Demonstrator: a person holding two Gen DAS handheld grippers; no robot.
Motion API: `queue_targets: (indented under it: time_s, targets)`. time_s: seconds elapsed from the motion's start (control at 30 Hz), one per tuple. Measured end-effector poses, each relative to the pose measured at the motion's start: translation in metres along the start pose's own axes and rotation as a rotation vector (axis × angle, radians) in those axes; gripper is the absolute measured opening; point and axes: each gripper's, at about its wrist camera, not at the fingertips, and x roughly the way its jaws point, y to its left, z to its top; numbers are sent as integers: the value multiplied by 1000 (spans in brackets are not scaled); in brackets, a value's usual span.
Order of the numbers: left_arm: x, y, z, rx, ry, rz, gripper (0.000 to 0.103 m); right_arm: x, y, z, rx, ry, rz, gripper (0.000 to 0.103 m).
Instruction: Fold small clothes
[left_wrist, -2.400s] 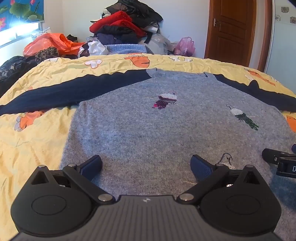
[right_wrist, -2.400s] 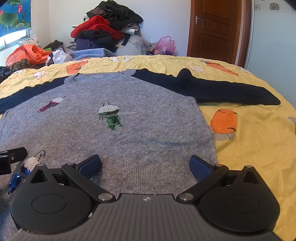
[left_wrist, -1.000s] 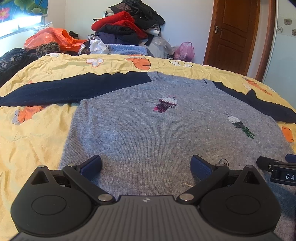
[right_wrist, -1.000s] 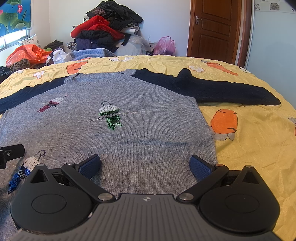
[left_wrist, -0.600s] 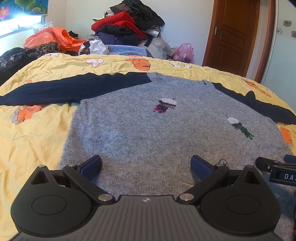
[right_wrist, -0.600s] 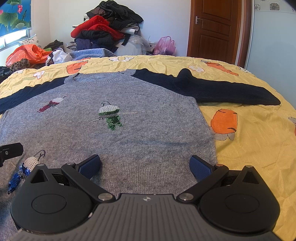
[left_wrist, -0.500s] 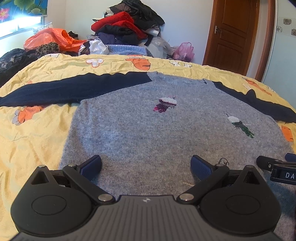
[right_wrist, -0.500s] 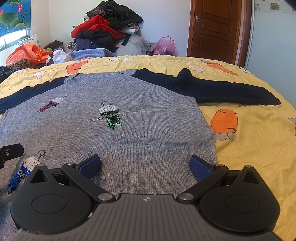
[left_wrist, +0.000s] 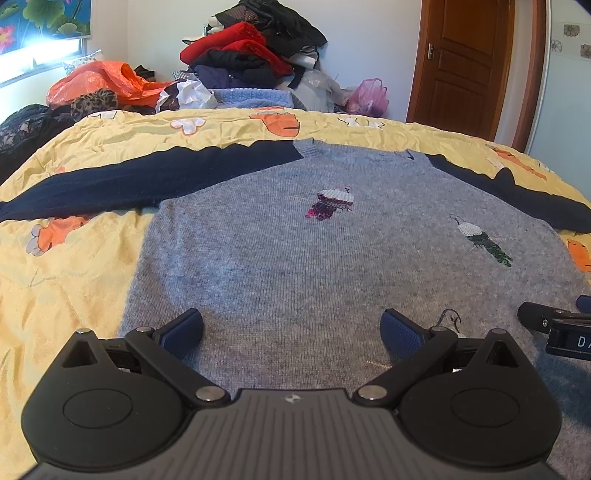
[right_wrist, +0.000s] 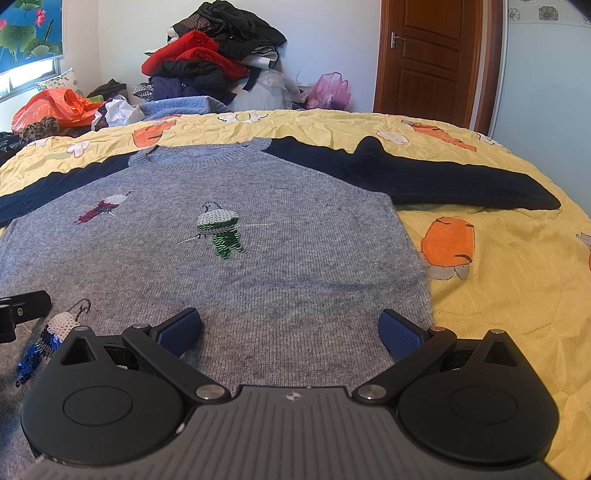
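A grey knit sweater (left_wrist: 314, 258) (right_wrist: 280, 236) with navy sleeves and sequin figures lies flat, front up, on the yellow bedspread (left_wrist: 55, 288). Its left sleeve (left_wrist: 140, 177) and right sleeve (right_wrist: 424, 177) stretch out sideways. My left gripper (left_wrist: 291, 328) hovers open over the sweater's lower left hem, nothing between its blue pads (left_wrist: 184, 326). My right gripper (right_wrist: 290, 328) is open too, above the lower right hem near the side edge. Each gripper's tip shows at the other view's edge.
Beyond the bed's far edge stands a tall heap of clothes (left_wrist: 251, 48) (right_wrist: 214, 55), with orange bags (left_wrist: 99, 81) and a pink bag (right_wrist: 330, 90) beside it. A brown door (right_wrist: 432, 55) is at the back right. Bare yellow bedspread (right_wrist: 517, 280) lies right of the sweater.
The left gripper drifted slightly back and steadied over the hem; the right gripper has stayed put. Both remain open and the sweater has not moved.
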Motion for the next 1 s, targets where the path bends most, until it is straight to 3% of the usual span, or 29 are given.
queue_targets:
  time_s: [0.37,0.53,0.63,0.7,0.83,1.0]
  targets:
    - [1,-1,0,4,1,2,103,-1,-3,1,6,-1,12,103]
    - [2,-2,0,2,0,1,103,-12,-35,13,103,-33,180,103]
    - [2,-2,1,1,-1,-3,103,-18,-80,33,264,-113,305,103]
    - [2,-1,1,0,-1,-5,103,-12,-120,47,385,-164,336,102]
    - [2,1,1,-8,-6,-15,103,13,-198,74,567,-201,170,96]
    - [2,3,1,-14,-9,-22,103,47,-278,98,661,-235,-9,93]
